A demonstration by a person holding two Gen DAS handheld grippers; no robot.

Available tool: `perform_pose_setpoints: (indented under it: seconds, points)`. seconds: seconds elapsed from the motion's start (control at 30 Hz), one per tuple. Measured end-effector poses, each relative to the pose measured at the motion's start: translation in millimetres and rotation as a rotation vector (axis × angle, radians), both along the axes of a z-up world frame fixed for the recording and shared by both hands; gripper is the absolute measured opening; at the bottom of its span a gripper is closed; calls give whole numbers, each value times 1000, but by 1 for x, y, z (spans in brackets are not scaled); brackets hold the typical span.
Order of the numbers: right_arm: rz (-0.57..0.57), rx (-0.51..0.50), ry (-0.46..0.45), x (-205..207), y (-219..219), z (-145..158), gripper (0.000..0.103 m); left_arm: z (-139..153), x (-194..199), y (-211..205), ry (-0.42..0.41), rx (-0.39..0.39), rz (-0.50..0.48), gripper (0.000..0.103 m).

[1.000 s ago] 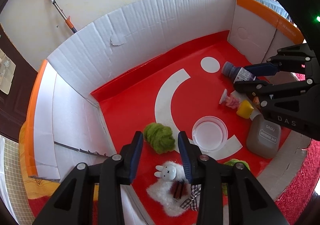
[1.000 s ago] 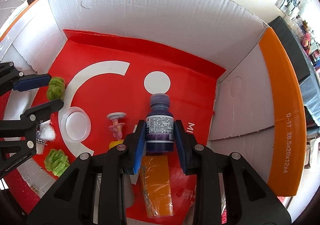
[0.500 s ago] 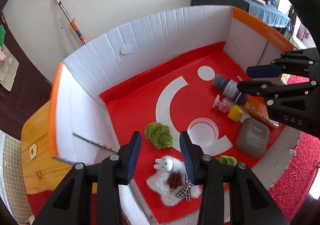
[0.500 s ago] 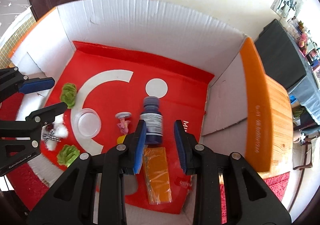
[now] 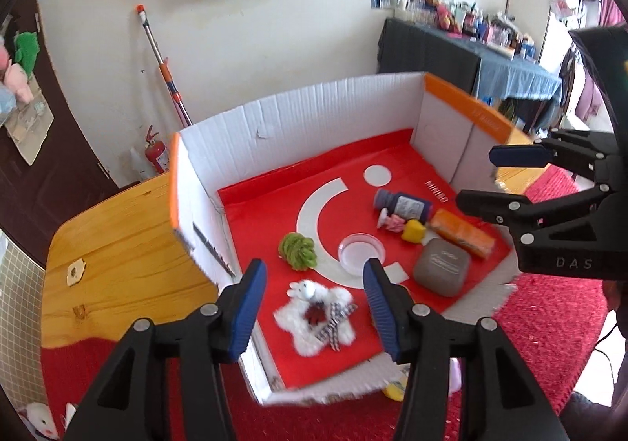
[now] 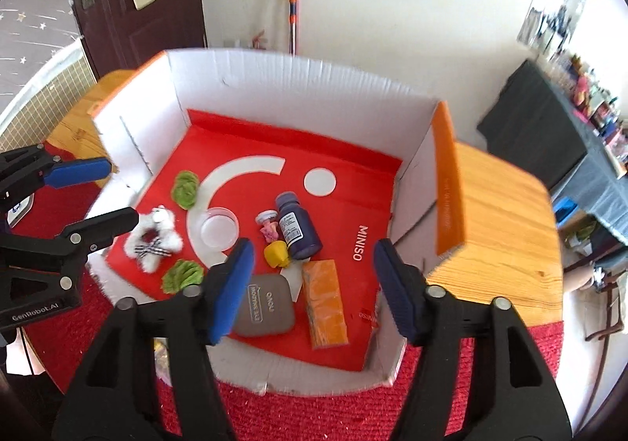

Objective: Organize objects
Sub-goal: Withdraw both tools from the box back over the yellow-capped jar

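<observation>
Left gripper [image 5: 314,295] and right gripper [image 6: 312,268], black two-finger claws with blue pads, hover above the near edge of the box; the jaws of both are opening and nothing lies between them. The shallow white cardboard box with orange rims [image 6: 274,72] and a red liner holds the gathered objects. At left lie one white plush toy with a checked bow [image 6: 155,240] and two green fuzzy balls, one far [image 6: 186,189], one near [image 6: 182,276]. Centre: one clear round dish [image 6: 219,227]. Right of it: one small pink figure [image 6: 269,227], one yellow toy [image 6: 278,254], one purple bottle lying on its side [image 6: 296,231], one orange wrapped block [image 6: 325,301] and one grey eyeshadow case [image 6: 267,303]. Judged from this layout, the collecting appears largely done; a yellow item [image 5: 394,390] outside the near wall may remain.
</observation>
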State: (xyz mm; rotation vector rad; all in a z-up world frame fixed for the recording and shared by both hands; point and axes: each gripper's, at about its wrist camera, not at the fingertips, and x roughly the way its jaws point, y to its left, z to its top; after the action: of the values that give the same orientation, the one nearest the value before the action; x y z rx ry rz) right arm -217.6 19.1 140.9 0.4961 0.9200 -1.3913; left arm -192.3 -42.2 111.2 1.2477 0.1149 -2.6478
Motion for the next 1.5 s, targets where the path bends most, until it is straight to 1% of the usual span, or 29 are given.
perform_pose_setpoints:
  seconds: [0.03,0.1,0.2,0.23,0.3,0.33,0.4,0.5,0.6,0.7,0.8,0.97,1.1,1.23,1.33,1.5]
  points:
    - [2,-11,-2,1,-1,2,63,2,5,2,12,5,4,55]
    - [9,-38,-20,3,8,4,63,5,16,5,44,12,16,60]
    - [17,-82,-39,-1,37,14,63,9,34,11,94,26,41,66]
    - [20,-95,-48,-1,46,17,66,10,39,13,106,34,45,68]
    - [26,-126,-67,0,64,22,72,14,52,18,143,49,57,75]
    - [28,-143,-73,0,74,26,74,15,57,20,156,50,63,76]
    - [30,-177,-88,1,91,28,76,16,68,26,178,46,68,81]
    - [29,-202,-126,0,107,26,78,15,82,36,205,36,79,88]
    - [24,-226,-161,0,122,22,79,10,93,43,217,39,97,90]
    - [28,-239,-181,0,132,15,80,1,99,44,220,63,120,90]
    - [14,-255,-206,-3,140,6,84,-9,105,44,222,81,148,91]
    - [-14,-259,-194,-5,144,-15,85,-28,113,44,219,91,204,91]
    - [-28,-230,-200,-8,141,-36,85,-46,114,45,194,95,226,92]
    - [-47,-193,-188,-11,135,-54,85,-62,110,43,155,100,238,92]
    - [-57,-164,-207,-14,131,-62,85,-71,108,42,132,111,242,92]
    - [-56,-139,-211,-13,125,-72,85,-78,105,40,111,121,242,92]
